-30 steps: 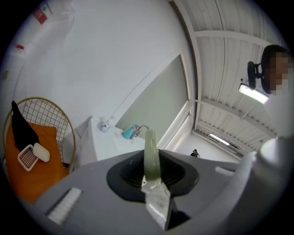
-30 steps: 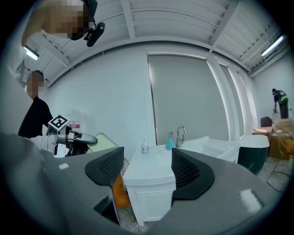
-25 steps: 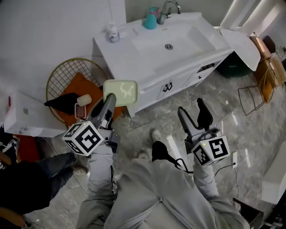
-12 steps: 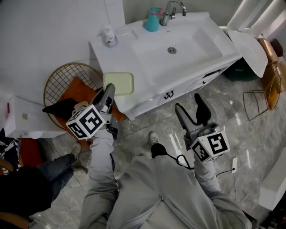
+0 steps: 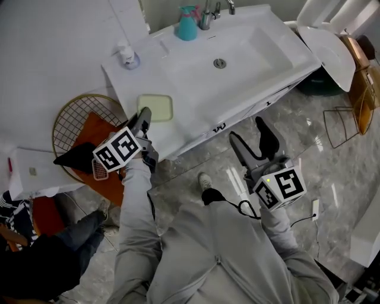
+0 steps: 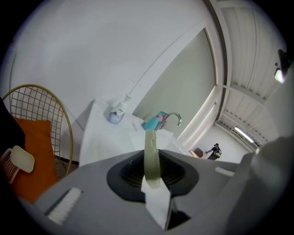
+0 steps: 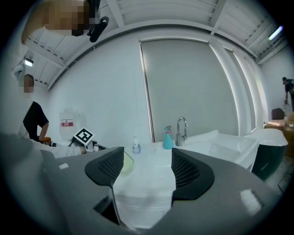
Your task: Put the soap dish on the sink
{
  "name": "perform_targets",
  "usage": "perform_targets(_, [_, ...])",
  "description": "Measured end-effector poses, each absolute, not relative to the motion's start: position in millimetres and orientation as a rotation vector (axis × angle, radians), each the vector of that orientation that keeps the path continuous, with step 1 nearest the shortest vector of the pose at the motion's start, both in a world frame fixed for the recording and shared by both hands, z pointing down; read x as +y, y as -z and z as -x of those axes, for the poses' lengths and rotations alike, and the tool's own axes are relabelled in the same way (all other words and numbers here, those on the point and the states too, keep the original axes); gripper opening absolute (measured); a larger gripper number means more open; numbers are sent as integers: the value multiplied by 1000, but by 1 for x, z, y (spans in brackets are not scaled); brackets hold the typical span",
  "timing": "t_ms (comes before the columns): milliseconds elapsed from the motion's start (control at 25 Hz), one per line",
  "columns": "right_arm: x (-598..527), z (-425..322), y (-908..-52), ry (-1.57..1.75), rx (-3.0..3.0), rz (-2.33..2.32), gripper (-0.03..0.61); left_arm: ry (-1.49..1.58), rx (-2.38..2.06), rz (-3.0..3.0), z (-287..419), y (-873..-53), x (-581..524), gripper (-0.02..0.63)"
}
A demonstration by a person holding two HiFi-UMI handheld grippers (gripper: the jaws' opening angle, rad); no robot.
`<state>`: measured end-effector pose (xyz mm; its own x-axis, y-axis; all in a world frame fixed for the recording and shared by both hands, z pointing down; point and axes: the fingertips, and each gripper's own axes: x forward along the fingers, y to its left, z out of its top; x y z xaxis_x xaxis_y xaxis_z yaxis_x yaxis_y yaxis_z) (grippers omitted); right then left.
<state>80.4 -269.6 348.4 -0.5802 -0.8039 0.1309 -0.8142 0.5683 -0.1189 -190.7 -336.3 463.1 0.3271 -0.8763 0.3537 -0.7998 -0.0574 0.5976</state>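
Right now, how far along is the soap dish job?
Done: the soap dish is picked up, the left gripper shut on its edge. In hand: the dish is over the left end of the sink counter; whether it touches is unclear. Left: set it down and release. The right gripper is open, empty.

Bathroom setup. White vanity sink (image 5: 172, 71) with chrome faucet (image 5: 208, 12), cabinet doors (image 5: 237, 117) below. Teal spray bottle (image 5: 187, 27) and pump bottle (image 5: 126, 54) on the counter. Glossy marble-look floor tiles (image 5: 332, 172), gold wire basket (image 5: 59, 119) beside the vanity. High ribbed ceiling (image 7: 174, 13) with strip lights (image 7: 275, 33) (reads more like a mock-up in a hall than a home).
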Motion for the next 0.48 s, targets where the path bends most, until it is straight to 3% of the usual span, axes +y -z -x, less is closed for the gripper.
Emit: perform_targets(480, [-290, -87, -361, -294, -2694, -1415, 314, 56, -1458, -1784, 187, -506, -366, 121])
